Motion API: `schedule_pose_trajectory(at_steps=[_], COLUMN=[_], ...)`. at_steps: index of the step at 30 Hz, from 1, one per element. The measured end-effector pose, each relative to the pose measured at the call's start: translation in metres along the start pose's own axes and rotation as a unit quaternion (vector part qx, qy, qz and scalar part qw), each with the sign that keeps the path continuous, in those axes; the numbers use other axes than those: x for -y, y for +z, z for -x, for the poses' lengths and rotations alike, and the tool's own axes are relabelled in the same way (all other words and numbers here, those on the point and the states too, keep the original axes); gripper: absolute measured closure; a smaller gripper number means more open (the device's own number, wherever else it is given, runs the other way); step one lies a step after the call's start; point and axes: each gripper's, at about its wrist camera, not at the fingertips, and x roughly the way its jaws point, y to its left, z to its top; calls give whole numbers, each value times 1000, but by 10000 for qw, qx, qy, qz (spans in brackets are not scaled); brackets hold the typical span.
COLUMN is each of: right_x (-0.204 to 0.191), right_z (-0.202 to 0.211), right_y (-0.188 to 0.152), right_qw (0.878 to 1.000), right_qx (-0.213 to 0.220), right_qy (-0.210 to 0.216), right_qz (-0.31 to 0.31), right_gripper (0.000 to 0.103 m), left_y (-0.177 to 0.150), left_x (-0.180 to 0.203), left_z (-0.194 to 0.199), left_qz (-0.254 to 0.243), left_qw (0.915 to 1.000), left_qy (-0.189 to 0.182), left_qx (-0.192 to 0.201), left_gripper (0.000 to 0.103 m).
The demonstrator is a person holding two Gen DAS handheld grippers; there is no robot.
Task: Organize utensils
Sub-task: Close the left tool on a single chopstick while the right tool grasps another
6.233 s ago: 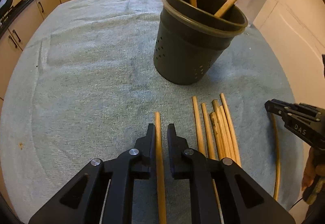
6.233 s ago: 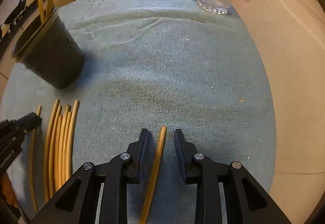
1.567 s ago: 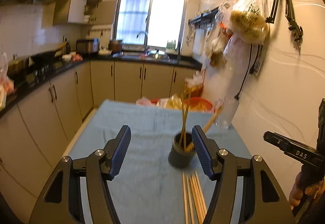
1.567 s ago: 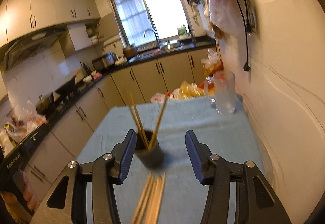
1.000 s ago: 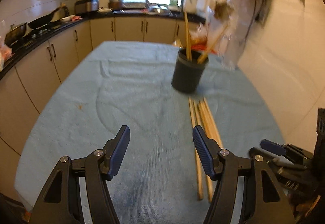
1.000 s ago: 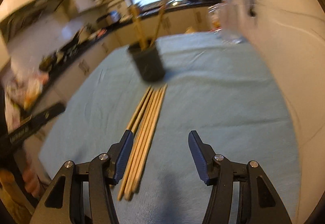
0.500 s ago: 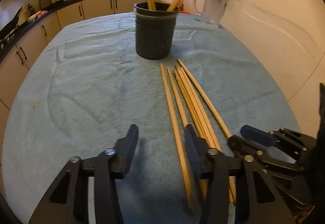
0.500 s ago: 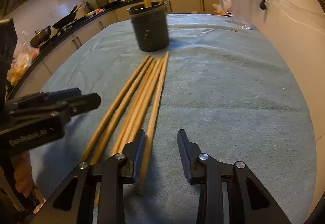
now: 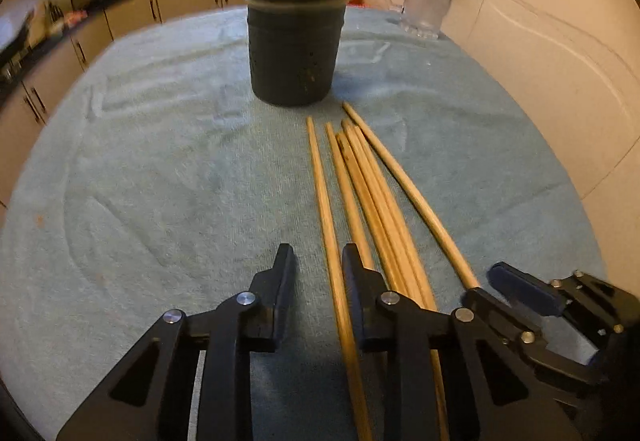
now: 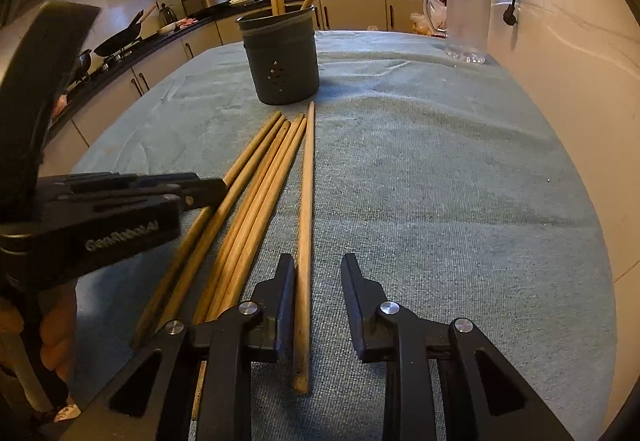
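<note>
As fingers (image 9: 362, 293) close, chopstick (image 9: 334, 265) lies between.

2 wrist fisheyes, low, close, facing forward-down; both share chopsticks (image 9: 376, 201), holder (image 10: 280, 57).

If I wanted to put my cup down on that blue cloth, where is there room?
Free: the cloth between the loose chopsticks and the wall, short of the glass pitcher; also left of the black holder, toward the cabinets. Crowded: the strip before the holder, where both grippers are closing on sticks.
</note>
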Motion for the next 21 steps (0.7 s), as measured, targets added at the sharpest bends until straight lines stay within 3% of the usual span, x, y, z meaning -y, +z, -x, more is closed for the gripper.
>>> schedule_pose_trajectory(at_steps=[2,4,7,11,21], right_x=[0,1,8,22,14], right_z=[0,1,1,2,17], right_y=[-1,-1,-1,-2,-17], right_qw=[10000,10000,9996,9973,9980], right_qx=[12,36,61,78,-86], right_qy=[2,-3,-12,264,29], right_qz=[-22,-63,-290,-688,-618], right_gripper=[77,79,93,95,95], left_y=[-2,-3,-6,-20,-55], left_x=[3,-2,-17,-38,-63], left_z=[0,1,6,16,38], left_qz=[-132,-27,294,656,1149], left_qw=[9996,9996,9994,9978,9926], left_qy=[255,284,199,86,-370], left_qx=[61,46,-44,-90,-138], left_gripper=[94,96,97,97,97])
